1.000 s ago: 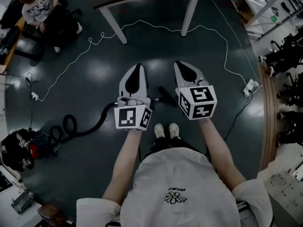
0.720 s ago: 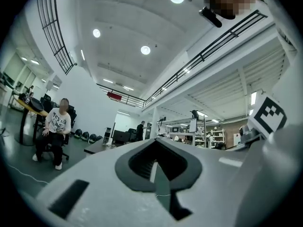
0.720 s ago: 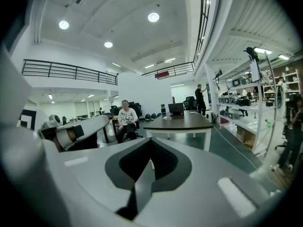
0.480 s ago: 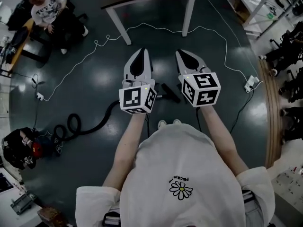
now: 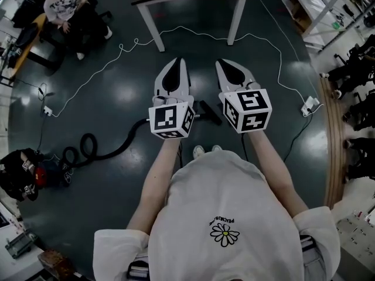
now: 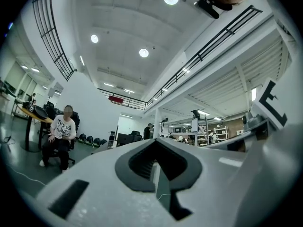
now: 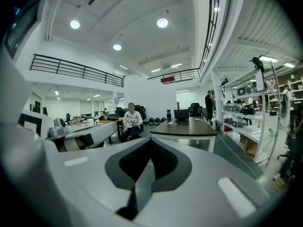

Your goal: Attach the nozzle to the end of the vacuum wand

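In the head view my left gripper and right gripper are held side by side above the dark floor, both shut with nothing between the jaws. A short black vacuum piece lies on the floor between and below them; whether it is the nozzle or the wand end I cannot tell. A black hose curls from under the left gripper to the vacuum body at far left. The left gripper view shows its jaws closed and pointing across the hall. The right gripper view shows the same for its jaws.
A dark-topped table with white legs stands ahead. A thin white cable snakes over the floor to a power strip at right. A seated person is at the far left. Shelving and chairs line the right side.
Both grippers have lifted and moved forward toward the table, still shut and empty. My feet have slid mostly out of sight under my torso.
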Motion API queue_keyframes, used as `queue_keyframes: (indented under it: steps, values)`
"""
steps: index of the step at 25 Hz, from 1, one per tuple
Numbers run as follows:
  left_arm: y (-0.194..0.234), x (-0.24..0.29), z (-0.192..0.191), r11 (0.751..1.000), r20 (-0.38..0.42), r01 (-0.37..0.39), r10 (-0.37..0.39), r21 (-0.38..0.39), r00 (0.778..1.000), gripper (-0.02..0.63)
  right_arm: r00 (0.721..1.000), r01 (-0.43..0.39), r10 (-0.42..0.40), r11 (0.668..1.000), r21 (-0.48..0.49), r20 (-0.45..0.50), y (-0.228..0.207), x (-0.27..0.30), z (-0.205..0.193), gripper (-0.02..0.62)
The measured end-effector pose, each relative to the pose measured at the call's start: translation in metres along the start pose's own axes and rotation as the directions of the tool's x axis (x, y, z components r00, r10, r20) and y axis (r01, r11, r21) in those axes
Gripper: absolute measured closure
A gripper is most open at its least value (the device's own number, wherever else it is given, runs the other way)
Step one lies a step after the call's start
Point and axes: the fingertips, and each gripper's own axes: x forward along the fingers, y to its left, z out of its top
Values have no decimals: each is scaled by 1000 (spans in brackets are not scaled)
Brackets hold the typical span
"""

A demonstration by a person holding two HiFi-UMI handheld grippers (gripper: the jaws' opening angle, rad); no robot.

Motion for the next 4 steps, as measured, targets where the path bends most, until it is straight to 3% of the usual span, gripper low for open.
queue_keyframes:
  steps: [4]
  values:
    - [16, -3, 9, 999, 26, -30, 31, -17, 999, 606, 1000, -2, 2, 1000, -6, -8, 8, 3, 6, 589]
